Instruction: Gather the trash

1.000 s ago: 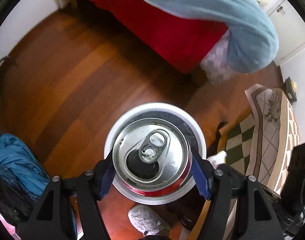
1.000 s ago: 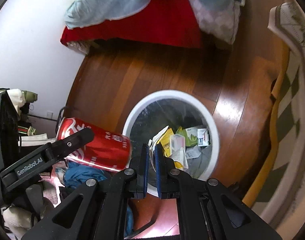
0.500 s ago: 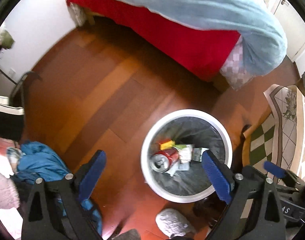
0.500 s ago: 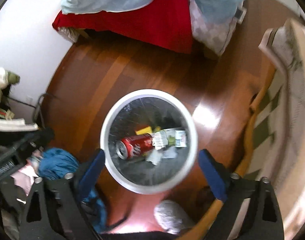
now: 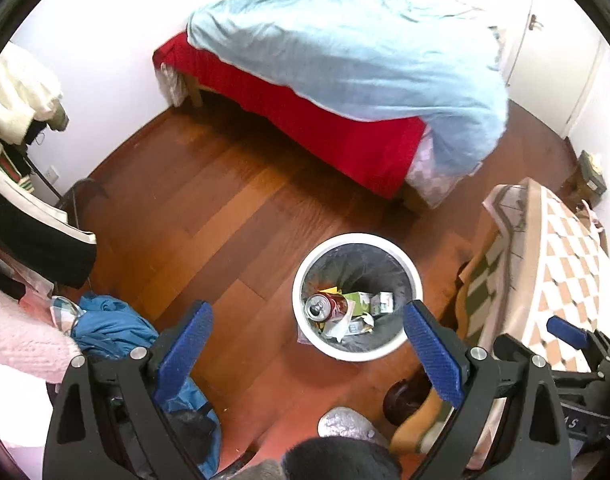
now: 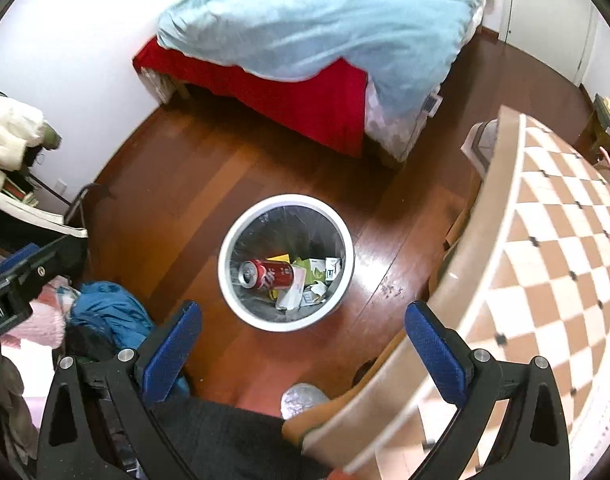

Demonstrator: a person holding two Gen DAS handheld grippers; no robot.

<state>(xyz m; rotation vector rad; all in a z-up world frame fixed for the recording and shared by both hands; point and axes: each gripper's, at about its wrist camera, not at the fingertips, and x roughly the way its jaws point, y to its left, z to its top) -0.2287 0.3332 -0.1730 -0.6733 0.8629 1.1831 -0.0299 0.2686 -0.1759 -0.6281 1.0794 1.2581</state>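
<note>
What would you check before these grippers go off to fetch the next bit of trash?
1. Left gripper empty, jaws apart: ok.
2. Right gripper empty, jaws apart: ok.
3. Red can inside the white bin, lying on its side among the paper scraps: ok.
4. Bin upright on the wooden floor: ok.
5. Room left in the bin: ok, the trash lies low in it.
6. More trash to collect: cannot tell; only blue clothes show on the floor nearby.
</note>
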